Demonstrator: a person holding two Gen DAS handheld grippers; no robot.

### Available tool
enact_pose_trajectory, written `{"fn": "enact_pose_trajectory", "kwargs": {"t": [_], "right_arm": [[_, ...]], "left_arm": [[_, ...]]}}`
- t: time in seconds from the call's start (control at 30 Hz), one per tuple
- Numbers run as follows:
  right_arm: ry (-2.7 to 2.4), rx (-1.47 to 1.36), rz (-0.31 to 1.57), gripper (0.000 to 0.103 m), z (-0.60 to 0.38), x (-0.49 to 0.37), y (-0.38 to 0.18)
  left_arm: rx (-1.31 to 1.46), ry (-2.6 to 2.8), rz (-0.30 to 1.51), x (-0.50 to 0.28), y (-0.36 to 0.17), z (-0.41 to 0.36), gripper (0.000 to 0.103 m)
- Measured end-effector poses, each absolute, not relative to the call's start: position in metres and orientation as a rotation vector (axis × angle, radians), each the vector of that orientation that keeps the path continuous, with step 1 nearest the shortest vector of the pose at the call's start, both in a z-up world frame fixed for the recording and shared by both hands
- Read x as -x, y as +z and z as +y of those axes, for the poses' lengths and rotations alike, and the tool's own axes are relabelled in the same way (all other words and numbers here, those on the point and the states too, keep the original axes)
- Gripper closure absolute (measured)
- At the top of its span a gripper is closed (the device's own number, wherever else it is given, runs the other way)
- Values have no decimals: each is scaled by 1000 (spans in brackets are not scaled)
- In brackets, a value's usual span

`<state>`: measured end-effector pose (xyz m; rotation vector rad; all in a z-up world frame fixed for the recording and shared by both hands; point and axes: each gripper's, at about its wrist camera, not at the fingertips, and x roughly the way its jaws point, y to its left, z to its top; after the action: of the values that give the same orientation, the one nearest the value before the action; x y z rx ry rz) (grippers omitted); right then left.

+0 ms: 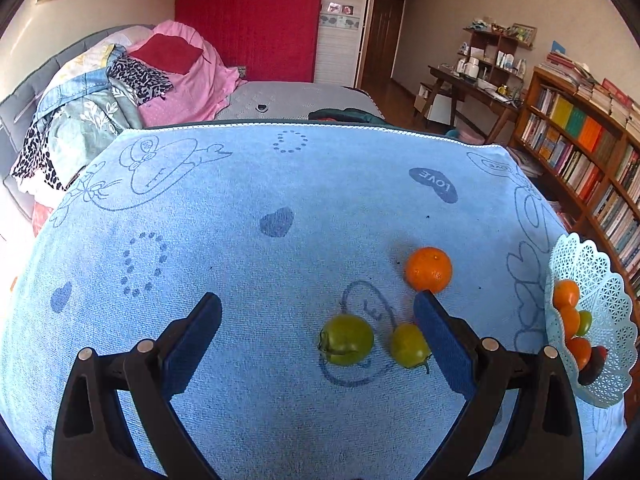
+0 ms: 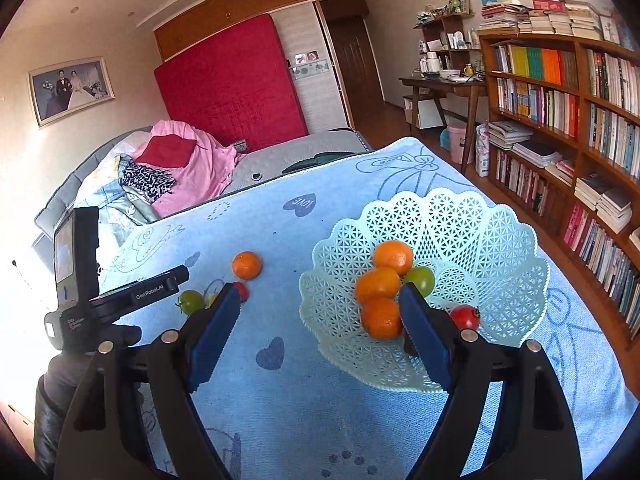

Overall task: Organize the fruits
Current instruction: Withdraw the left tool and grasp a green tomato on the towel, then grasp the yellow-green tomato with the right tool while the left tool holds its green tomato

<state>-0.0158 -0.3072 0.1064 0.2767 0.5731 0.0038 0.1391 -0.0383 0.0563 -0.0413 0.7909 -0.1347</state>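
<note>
Both grippers stand wide open with nothing between their fingers. Left gripper (image 1: 318, 312) hovers low over the blue towel (image 1: 248, 184), two green tomatoes (image 1: 346, 339) near its right finger and an orange (image 1: 429, 269) just beyond. Right gripper (image 2: 318, 304) hangs before the white basket (image 2: 480, 232) at right of frame, holding oranges (image 2: 393, 257) and tomatoes.
</note>
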Motion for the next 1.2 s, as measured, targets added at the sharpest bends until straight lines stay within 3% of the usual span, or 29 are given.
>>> {"fn": "enact_pose_trajectory", "kwargs": {"t": [0.17,0.63,0.73,0.8,0.83,1.2], "right_arm": [[35,-251,591,20,-293,10,102],[87,-214,640,20,-264,-5,87],[97,-203,649,20,-259,-9,83],[107,-192,654,20,-255,-12,81],[111,-184,655,20,-252,-13,80],[176,-106,704,20,-223,-42,64]], "left_arm": [[37,-123,825,-145,42,-38,8],[33,-141,885,-151,16,-40,37],[34,-163,880,-149,17,-41,49],[43,-184,880,-148,19,-42,65],[46,-193,880,-147,20,-42,68],[86,-136,826,-144,40,-21,69]]}}
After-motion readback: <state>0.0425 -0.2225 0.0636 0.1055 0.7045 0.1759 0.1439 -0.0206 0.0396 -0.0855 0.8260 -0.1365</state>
